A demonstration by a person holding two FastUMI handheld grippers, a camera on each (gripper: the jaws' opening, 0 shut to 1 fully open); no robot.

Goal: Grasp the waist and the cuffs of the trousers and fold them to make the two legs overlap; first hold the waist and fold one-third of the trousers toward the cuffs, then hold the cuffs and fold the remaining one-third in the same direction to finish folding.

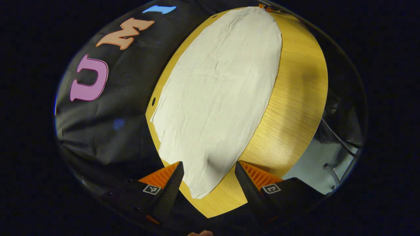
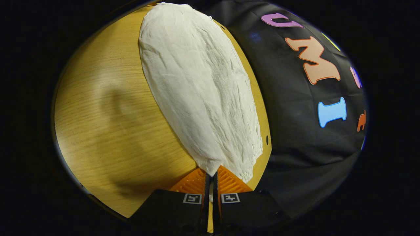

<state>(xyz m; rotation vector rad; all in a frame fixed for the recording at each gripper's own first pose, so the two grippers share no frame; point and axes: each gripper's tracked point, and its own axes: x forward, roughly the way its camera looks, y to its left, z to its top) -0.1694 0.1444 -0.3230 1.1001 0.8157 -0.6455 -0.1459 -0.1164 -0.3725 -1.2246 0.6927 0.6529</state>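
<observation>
The trousers (image 2: 200, 91) are seen laid flat as one long strip on the bench (image 2: 108, 131), legs apparently already overlapped. One end is pinched in the closed right tongs (image 2: 211, 175); the other lies between the spread left tongs (image 1: 208, 170), ungripped. Both thirds seemingly remain unfolded.
</observation>
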